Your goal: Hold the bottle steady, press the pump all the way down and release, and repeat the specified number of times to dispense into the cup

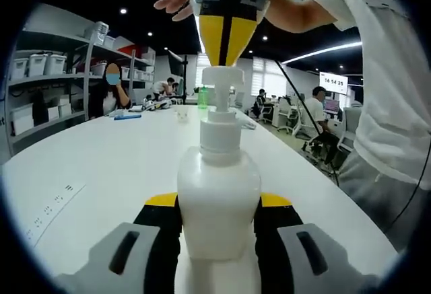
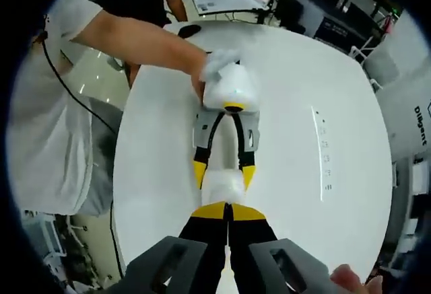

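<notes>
1. The white plastic pump bottle (image 1: pixel 219 200) stands upright on the round white bench (image 1: pixel 101 173), pinched at its body between the yellow-tipped jaws of the left hand-held gripper (image 1: pixel 219 216).
2. The right hand-held gripper (image 1: pixel 224 42) comes down from above, its yellow tips pressed together and resting on the white pump head (image 1: pixel 222 77); in the right gripper view the same gripper (image 2: pixel 229 212) sits directly over the bottle (image 2: pixel 224 185).
3. To press well, I judge the push should go straight down the pump's axis, all the way, then lift fully so the head springs back.
4. The left grip should stay firm and low so the bottle cannot tip or slide.
5. The bottle is opaque, squarish with rounded shoulders and a ribbed collar; its spout points away, and I cannot make out a cup under it.
</notes>
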A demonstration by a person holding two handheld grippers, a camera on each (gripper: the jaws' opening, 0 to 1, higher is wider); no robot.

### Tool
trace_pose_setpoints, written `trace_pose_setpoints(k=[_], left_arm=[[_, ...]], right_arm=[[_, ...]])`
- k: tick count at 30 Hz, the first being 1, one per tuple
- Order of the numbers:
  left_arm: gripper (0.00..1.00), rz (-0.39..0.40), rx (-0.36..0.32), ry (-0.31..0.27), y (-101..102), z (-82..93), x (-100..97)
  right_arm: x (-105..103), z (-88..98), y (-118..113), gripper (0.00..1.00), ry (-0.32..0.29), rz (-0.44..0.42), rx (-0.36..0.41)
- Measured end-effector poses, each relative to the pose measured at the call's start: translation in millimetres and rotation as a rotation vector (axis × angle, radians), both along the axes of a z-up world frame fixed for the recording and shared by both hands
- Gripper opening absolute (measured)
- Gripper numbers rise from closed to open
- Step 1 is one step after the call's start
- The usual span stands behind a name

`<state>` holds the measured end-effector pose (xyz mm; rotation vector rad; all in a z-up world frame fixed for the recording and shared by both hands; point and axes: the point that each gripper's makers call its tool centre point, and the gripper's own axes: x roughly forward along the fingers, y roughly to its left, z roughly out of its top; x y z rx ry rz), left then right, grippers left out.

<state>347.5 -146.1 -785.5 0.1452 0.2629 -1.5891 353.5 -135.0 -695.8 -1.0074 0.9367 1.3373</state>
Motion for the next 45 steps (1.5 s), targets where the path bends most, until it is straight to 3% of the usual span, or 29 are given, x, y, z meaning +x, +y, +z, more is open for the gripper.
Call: trace_pose_setpoints(k=[1,2,3,4,5,7,13,19,20,34,45], left_arm=[[0.41,0.0,0.002,0.001,-0.4,0.0,0.0],[0.41,0.001,0.004,0.001,-0.7,-0.1,0.1],[0.41,0.001,0.008,-0.001,-1.1,-0.3,-0.1],[0.41,0.001,0.008,-0.001,-1.3,-0.4,-0.2],[0.4,0.002,0.011,-0.003,-1.3,-0.6,-0.3],[0.4,0.003,0.012,-0.004,-1.7,-0.7,-0.3],[0.4,0.007,0.007,-0.008,-2.1,-0.6,0.0],[0.4,0.009,0.001,-0.008,-2.8,-0.6,0.4],[0.4,0.009,0.0,-0.009,-2.8,-0.7,0.6],[0.4,0.008,0.001,-0.016,-3.6,-1.8,0.5],[0.4,0.008,0.001,-0.016,-2.9,-1.4,-0.2]], right_arm=[[3.9,-0.5,-4.2,0.0,-0.025,0.008,-0.047],[1.9,-0.7,-7.4,0.0,0.002,-0.043,-0.082],[0.7,0.0,-5.2,0.0,-0.018,0.004,-0.106],[1.4,0.1,-3.7,0.0,-0.016,-0.051,-0.119],[-3.0,0.6,-5.0,0.0,0.004,-0.024,-0.122],[-0.3,0.7,-5.8,0.0,0.021,-0.068,-0.133],[-4.3,1.0,-8.0,0.0,-0.007,-0.052,-0.195],[-4.1,1.5,-9.9,0.0,-0.007,-0.06,-0.195],[-4.3,0.8,-9.5,0.0,0.006,-0.093,-0.186],[-10.2,-5.5,-10.0,0.0,0.028,-0.051,-0.232],[-2.0,-11.6,-7.2,0.0,0.041,-0.09,-0.259]])
